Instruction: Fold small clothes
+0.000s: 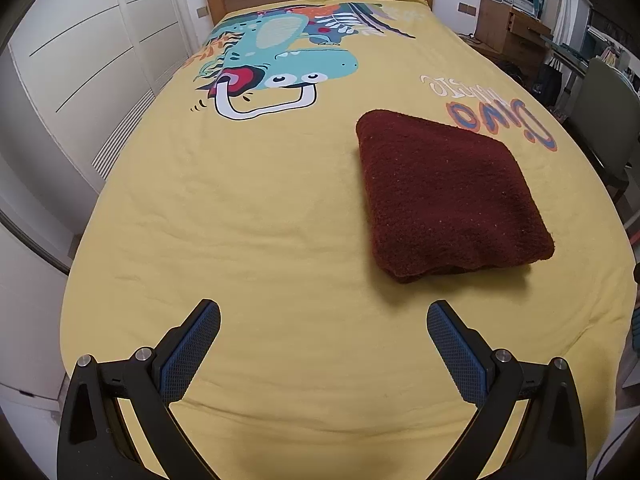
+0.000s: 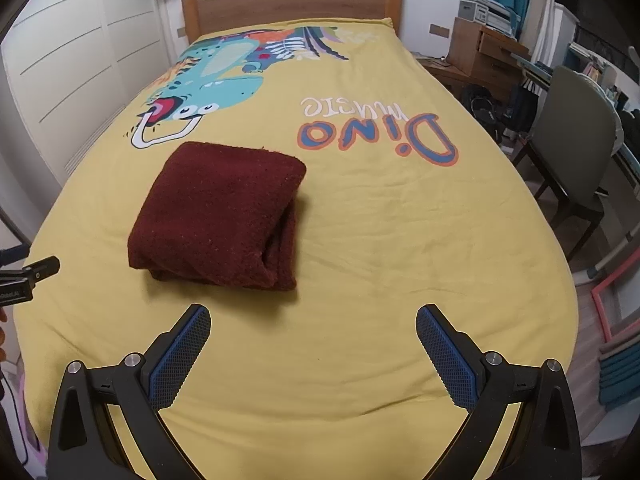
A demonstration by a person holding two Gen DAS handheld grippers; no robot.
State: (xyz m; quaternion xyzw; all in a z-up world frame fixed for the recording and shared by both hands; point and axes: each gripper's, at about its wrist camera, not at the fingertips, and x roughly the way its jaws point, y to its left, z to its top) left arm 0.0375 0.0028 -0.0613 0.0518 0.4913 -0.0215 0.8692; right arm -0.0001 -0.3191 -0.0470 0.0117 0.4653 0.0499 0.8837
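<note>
Closest in, the left gripper point(image 1: 323, 352) hangs over the near end of the bed with its blue-padded fingers point(image 1: 188, 354) spread wide and nothing between them. The right gripper point(image 2: 313, 354) does the same a little further along, jaws equally wide and empty.

The dark red folded garment point(image 1: 448, 196) lies on the yellow bedspread point(image 1: 240, 220) just ahead, between the two grippers: to the right in the left wrist view, to the left in the right wrist view point(image 2: 220, 212). It touches neither gripper. Its layered open edge faces the right gripper; the rounded fold runs along the far side.

Bare yellow cloth stretches around it on all sides, up to the dinosaur print point(image 2: 204, 80) and the wooden headboard point(image 2: 292, 0). White wardrobe doors point(image 1: 80, 60) flank the bed's left edge; a chair point(image 2: 572, 136) and cluttered desk point(image 2: 488, 48) crowd the right.
</note>
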